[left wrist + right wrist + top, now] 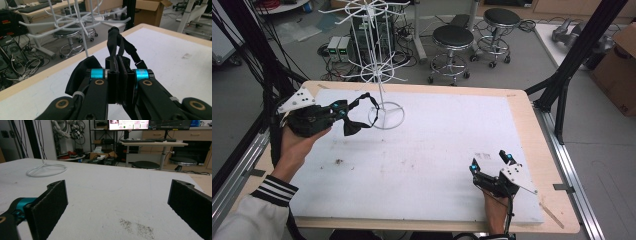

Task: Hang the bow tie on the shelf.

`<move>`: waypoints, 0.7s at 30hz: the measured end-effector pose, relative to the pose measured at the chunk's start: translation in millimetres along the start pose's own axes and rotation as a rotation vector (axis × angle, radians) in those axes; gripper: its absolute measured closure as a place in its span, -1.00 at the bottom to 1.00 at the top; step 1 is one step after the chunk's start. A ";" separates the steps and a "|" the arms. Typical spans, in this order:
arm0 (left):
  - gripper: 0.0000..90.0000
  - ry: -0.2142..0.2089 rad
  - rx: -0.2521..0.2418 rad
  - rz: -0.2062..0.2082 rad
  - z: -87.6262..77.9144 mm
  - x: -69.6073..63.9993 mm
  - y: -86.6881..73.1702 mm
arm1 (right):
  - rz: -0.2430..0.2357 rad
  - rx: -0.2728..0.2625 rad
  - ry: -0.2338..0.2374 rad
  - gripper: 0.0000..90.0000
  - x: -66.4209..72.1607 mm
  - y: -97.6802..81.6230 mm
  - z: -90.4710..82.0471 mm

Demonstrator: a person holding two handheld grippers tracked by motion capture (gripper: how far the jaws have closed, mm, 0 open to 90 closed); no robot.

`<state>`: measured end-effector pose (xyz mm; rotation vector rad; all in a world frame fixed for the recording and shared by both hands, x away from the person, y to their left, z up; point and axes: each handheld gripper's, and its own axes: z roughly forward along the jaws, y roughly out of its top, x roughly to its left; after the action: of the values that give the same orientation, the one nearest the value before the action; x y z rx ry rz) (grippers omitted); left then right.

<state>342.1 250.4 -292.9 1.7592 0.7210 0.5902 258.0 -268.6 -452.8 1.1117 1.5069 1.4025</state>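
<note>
left gripper [343,111] pinching black bow tie [351,126], strap [117,41] looping up beside white rack [377,60]; right gripper [492,162] resting wide open

The top of the white wire rack [374,50] is cut off by the frame edge, and the left gripper [121,82] hides part of the black strap [117,42].

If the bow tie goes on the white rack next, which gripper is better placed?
Left. The left gripper is shut on the black bow tie beside the white rack; the right gripper sits open, far off.
</note>
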 end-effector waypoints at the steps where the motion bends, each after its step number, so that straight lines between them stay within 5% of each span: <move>1: 0.91 0.004 -0.005 0.003 -0.6 0.3 2.8 | 0.002 0.001 -0.001 -0.96 0.3 -0.1 -0.1; 11: 0.91 0.026 -0.030 0.008 -0.3 5.6 23.1 | 0.002 0.000 -0.001 -0.96 0.2 -0.1 -0.2; 21: 0.91 0.061 -0.013 -0.022 7.7 18.1 22.3 | 0.008 0.000 -0.001 -0.96 0.3 0.0 -0.3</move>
<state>364.1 253.4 -273.1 1.7257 0.7764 0.6349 257.6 -268.4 -452.8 1.1190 1.5030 1.4075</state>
